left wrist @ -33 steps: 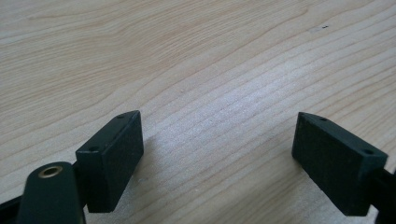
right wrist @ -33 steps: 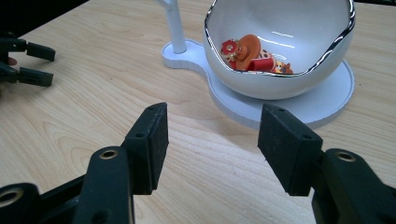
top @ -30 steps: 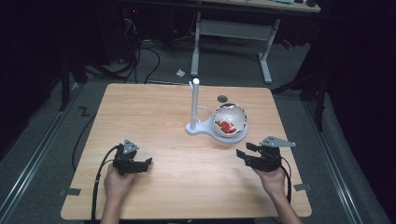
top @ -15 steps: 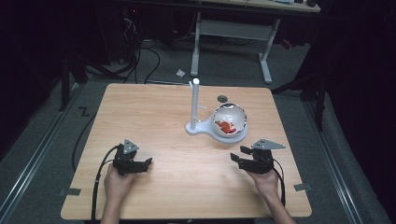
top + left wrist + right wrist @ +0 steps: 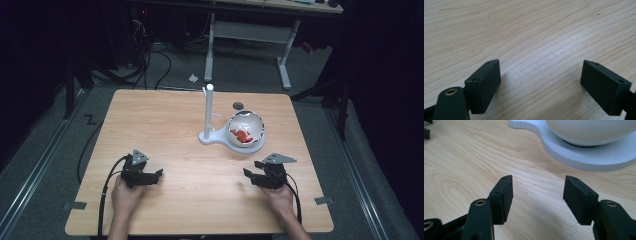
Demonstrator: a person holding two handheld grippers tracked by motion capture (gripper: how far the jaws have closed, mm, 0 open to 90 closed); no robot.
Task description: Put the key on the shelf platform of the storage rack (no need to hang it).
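Two black grippers rest low over a pale wooden table [image 5: 165, 130] with fine wavy grain. The left gripper [image 5: 154, 176] has its blocky jaws spread wide over bare wood; the right gripper [image 5: 250, 175] also stands apart, empty. A glossy white bowl [image 5: 246, 129] holding something red sits on a flat white stand [image 5: 212, 137] with a slim upright post. Since a second ago the right gripper has slid leftward and nearer the person. Bare wood lies between the grippers.
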